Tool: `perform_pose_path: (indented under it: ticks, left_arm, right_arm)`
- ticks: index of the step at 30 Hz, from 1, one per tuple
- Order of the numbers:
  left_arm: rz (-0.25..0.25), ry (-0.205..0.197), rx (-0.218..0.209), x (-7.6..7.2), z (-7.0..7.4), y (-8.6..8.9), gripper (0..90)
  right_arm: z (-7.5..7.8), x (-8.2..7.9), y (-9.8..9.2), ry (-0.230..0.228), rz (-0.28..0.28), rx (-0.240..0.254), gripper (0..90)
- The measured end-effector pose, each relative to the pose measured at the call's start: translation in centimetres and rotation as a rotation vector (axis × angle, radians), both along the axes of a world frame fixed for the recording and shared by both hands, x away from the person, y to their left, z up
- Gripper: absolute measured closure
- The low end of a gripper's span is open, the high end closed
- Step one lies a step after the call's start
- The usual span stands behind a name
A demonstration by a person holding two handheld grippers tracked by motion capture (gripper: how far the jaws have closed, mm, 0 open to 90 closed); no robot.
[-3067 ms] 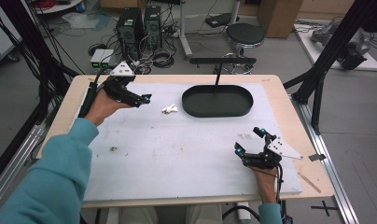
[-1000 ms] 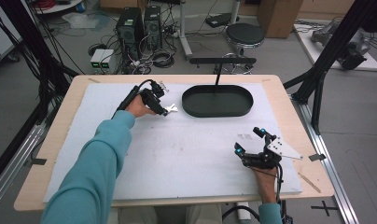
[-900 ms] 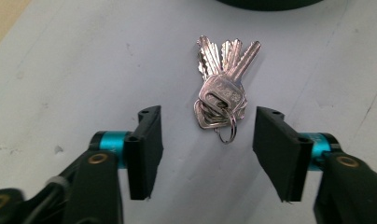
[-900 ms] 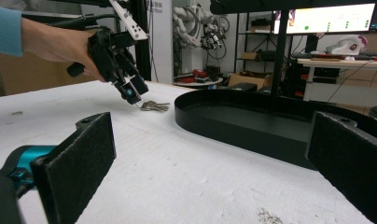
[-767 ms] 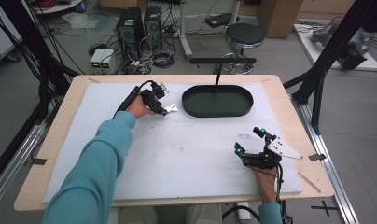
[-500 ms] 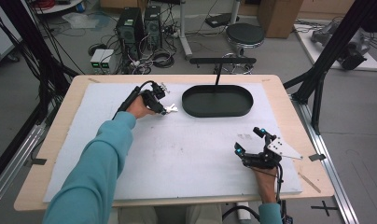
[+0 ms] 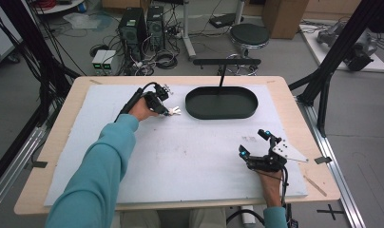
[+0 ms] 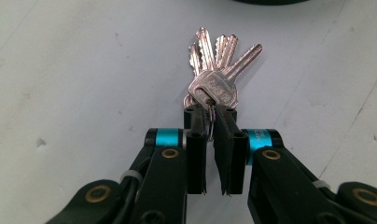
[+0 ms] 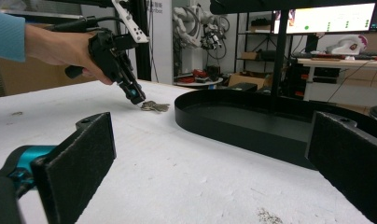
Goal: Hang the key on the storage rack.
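Observation:
A bunch of silver keys (image 8: 214, 70) lies on the white table mat, fanned out away from my left gripper (image 8: 210, 114). The left jaws are shut on the ring end of the bunch. From above, the left gripper (image 7: 167, 110) sits at the keys (image 7: 174, 112), just left of a black oval tray (image 7: 221, 113). The right gripper view also catches the keys (image 9: 155, 106) under the left gripper (image 9: 136, 99). My right gripper (image 7: 253, 143) rests open near the front right of the mat, nothing between its wide-apart pads (image 9: 79, 154).
The black oval tray (image 9: 252, 133) has a low rim and a T-shaped stand (image 7: 226, 61) behind it. The white mat (image 7: 180, 156) covers most of the wooden table. Black frame legs (image 7: 323, 76) stand at the right.
Since three seconds ago the left gripper moved from the far left to the keys by the tray. Over the last second nothing has visibly moved; the right gripper stayed still.

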State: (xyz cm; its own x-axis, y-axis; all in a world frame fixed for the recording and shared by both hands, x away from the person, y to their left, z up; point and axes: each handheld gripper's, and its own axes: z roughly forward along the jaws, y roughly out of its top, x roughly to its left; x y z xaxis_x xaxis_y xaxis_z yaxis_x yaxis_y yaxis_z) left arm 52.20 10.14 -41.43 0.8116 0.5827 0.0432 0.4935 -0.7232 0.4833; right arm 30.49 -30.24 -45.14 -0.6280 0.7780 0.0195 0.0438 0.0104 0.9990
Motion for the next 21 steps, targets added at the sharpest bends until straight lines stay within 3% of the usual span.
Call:
perform_pose_path:
  ticks: [12,21]
  left_arm:
    - [0.035,0.004,-0.006,0.05,0.04,0.06,87.8]
    - [0.024,0.006,-0.006,0.01,0.21,0.14,88.2]
  right_arm:
    - [0.00,0.00,0.00,0.000,0.000,0.000,0.7]
    - [0.00,-0.01,0.02,-0.001,-0.004,-0.001,0.7]
